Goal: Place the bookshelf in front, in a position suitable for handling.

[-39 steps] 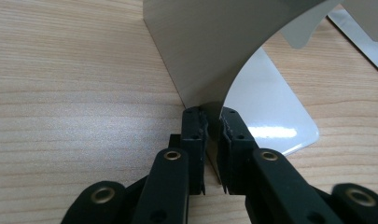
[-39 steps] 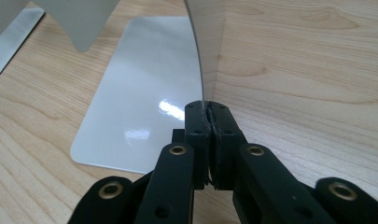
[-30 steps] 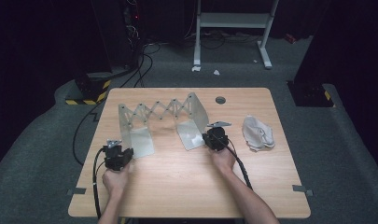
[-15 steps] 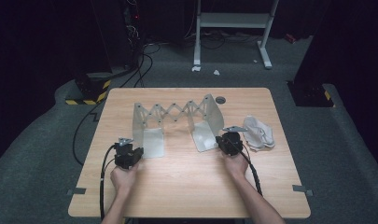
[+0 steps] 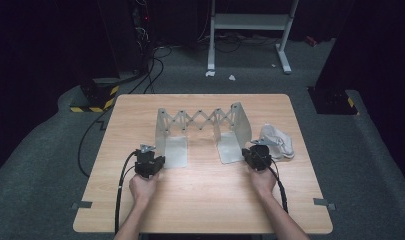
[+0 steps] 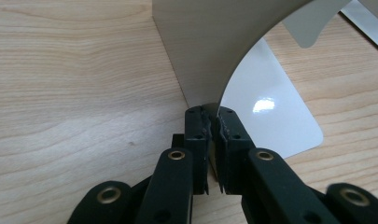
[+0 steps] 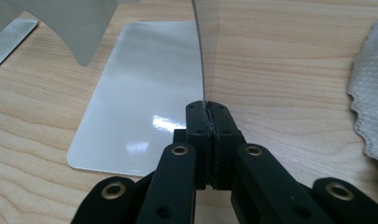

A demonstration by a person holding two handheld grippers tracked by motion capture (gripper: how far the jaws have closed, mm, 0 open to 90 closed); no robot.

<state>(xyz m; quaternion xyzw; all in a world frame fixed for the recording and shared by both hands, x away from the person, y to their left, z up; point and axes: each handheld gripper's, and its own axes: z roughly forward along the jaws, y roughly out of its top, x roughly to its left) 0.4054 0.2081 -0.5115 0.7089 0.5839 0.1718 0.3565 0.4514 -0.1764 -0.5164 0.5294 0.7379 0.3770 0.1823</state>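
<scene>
Lying beside expanding metal rack [image 5: 202,131], white cloth [image 5: 277,142], right hand-held gripper [image 5: 253,156] between

No legible text, labels, brands or numbers on any surface. Only sign-like marking: yellow-and-black hazard stripes [image 5: 92,106] on a dark base on the floor, far left of the table [image 5: 140,210].

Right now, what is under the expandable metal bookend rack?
Under the silver accordion-style metal bookend rack lies the light wooden table; its two flat base plates rest directly on it. Whatever the plates cover cannot be seen.
</scene>
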